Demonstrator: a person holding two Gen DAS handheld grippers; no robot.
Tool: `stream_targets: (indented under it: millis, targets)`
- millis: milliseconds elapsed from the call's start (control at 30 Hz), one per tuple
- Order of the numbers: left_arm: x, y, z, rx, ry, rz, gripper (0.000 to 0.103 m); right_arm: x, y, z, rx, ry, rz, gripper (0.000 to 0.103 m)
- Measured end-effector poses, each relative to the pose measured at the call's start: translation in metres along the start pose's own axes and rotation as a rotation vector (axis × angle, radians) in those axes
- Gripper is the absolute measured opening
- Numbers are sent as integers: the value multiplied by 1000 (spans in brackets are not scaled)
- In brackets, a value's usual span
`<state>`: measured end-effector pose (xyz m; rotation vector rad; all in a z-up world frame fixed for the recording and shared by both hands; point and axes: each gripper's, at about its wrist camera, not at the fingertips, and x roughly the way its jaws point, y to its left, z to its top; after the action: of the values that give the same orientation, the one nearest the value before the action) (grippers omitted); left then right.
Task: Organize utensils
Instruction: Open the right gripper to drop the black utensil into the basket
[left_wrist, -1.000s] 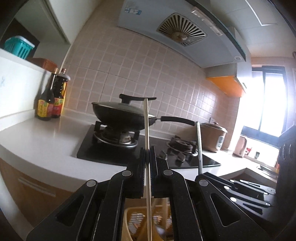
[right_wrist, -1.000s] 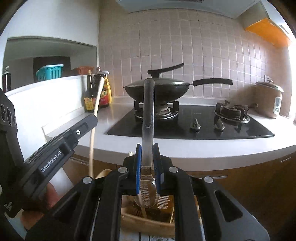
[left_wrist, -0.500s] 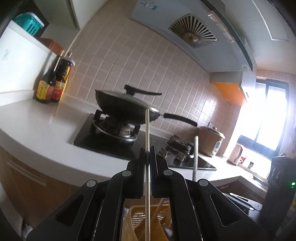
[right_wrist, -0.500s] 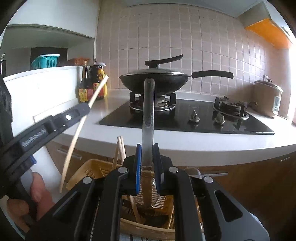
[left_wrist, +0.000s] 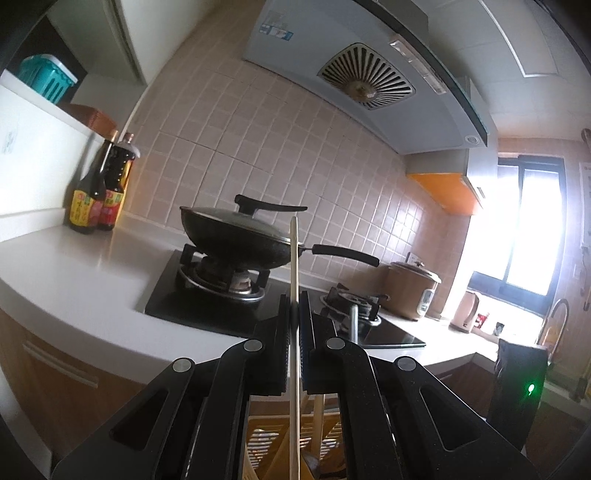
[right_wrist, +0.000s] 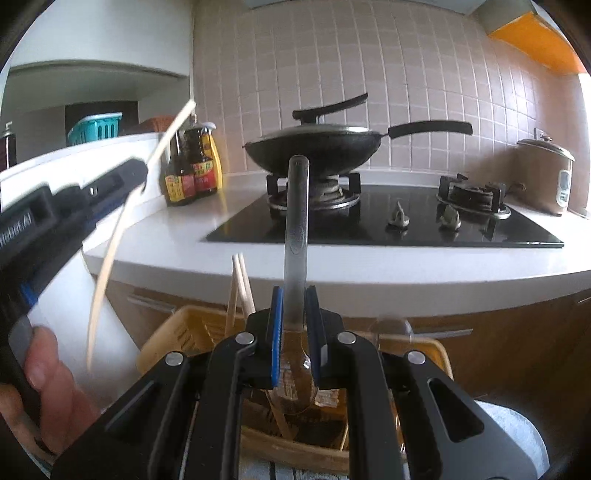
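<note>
My left gripper (left_wrist: 294, 314) is shut on a thin wooden chopstick (left_wrist: 294, 258) that stands upright between its pads. Below it lies a yellow utensil basket (left_wrist: 266, 435). From the right wrist view, the left gripper (right_wrist: 138, 173) is at the left, held by a hand (right_wrist: 44, 387), with the chopstick (right_wrist: 110, 251) tilted. My right gripper (right_wrist: 293, 295) is shut on a clear plastic spoon (right_wrist: 297, 206), handle up, bowl down over the yellow basket (right_wrist: 166, 339). Two more chopsticks (right_wrist: 240, 284) stand in that basket.
A white counter (right_wrist: 332, 262) carries a black gas hob (right_wrist: 388, 225) with a lidded black wok (right_wrist: 314, 147). Sauce bottles (right_wrist: 192, 166) stand at its left, a rice cooker (right_wrist: 545, 170) at its right. A teal basket (right_wrist: 94, 127) sits on a shelf.
The right gripper has sunk, bringing the spoon's bowl down over the basket. In the right wrist view the left gripper and its chopstick have swung from upright to tilted, further left.
</note>
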<state>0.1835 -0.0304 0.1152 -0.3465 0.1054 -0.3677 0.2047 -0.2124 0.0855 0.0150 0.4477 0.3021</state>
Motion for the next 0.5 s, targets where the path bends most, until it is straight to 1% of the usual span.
stream_targets:
  millis: [167, 233, 300, 367, 500]
  targets:
    - [-3, 2, 0, -10, 1, -9, 2, -4, -2, -8, 7, 17, 5, 11]
    - [-6, 1, 0, -8, 1, -15, 2, -8, -2, -12, 10, 34, 21, 11]
    - [-10, -2, 1, -3, -2, -19, 2, -13, -2, -14, 7, 38, 20, 15]
    - [-14, -4, 1, 1, -5, -25, 2, -20, -3, -14, 11, 28, 13, 27]
    - [-26, -9, 1, 17, -10, -34, 2, -38, -8, -8, 38, 19, 25, 28]
